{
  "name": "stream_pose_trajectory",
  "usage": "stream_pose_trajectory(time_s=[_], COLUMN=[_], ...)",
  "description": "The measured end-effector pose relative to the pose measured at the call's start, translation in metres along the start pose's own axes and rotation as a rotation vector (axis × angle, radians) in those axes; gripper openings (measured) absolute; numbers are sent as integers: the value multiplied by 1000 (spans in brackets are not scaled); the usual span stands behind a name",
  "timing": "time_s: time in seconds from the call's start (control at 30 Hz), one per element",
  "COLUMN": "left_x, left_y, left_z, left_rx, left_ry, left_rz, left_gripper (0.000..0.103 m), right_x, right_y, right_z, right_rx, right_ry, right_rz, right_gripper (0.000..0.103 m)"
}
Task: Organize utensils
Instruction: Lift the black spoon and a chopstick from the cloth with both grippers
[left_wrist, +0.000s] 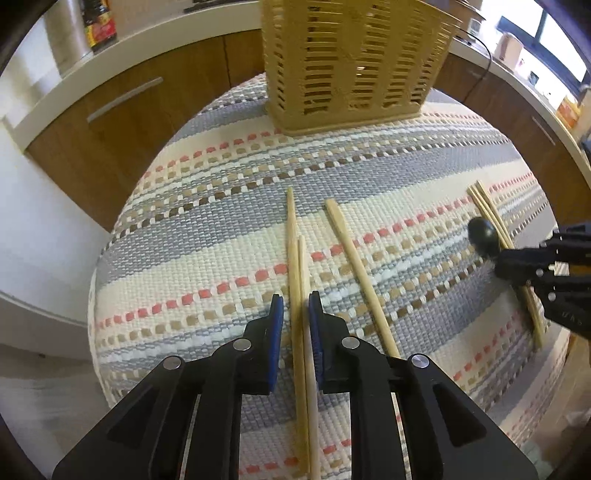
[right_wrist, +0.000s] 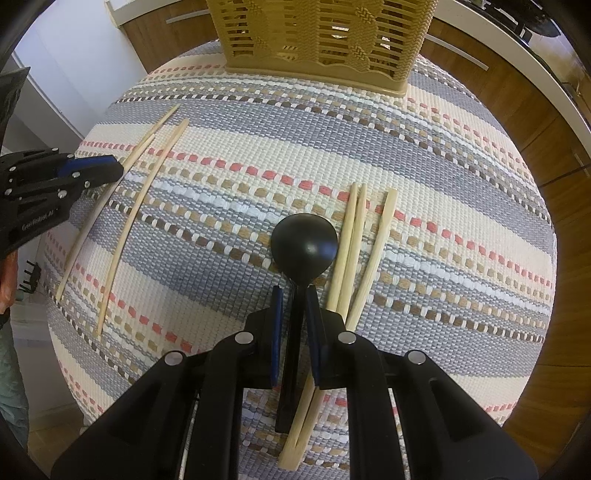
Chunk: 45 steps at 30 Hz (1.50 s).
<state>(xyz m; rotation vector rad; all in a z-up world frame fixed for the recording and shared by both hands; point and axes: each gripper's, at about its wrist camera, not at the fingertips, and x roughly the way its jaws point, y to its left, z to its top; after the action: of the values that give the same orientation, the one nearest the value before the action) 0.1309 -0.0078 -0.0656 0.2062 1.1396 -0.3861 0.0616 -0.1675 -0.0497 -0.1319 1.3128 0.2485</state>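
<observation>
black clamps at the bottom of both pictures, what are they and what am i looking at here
They are two hand-held grippers, each with a camera looking along its fingers. One picture is from the left gripper, the other from the right gripper. Both look down on a striped cloth with a slatted yellow basket at its far edge. The left gripper straddles two chopsticks lying there without squeezing them. The right gripper is closed on a black spoon by its handle. Beside it lie more chopsticks.

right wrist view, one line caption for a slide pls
Right gripper clamps a black spoon beside chopsticks on a striped mat, basket ahead.
</observation>
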Motion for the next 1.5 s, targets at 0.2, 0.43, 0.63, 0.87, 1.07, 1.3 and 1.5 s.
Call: stream_pose_trajectory(time_s=[0.2,0.43,0.63,0.87,1.07,1.3,1.5], left_x=[0,-10,-14,-7,8,7,11], left_y=[5,5,15,31,19,28,17], left_z=[-1,-16,-16,20,34,42,41], left_rx=[-7,16,-15,-116,-60,-76,9], left_ry=[-1,11,11,-19,48,66,65], left_rz=[6,36,-12,-115,17,9,68], left_gripper=[20,18,17,16,16,16,13], right_x=[-1,-2,-2,-2,-1,1,2], right_y=[0,-1,2,3,-2,-7,3], right_z=[-3,-7,-8,-6,-3,4,6], right_rx=[2,1,-12,-7,-8,-14,-64], right_ry=[-8,-15,-14,-7,0,20,18], right_rz=[6,7,1,8,16,24,-9], right_gripper=[11,11,11,11,11,11,6])
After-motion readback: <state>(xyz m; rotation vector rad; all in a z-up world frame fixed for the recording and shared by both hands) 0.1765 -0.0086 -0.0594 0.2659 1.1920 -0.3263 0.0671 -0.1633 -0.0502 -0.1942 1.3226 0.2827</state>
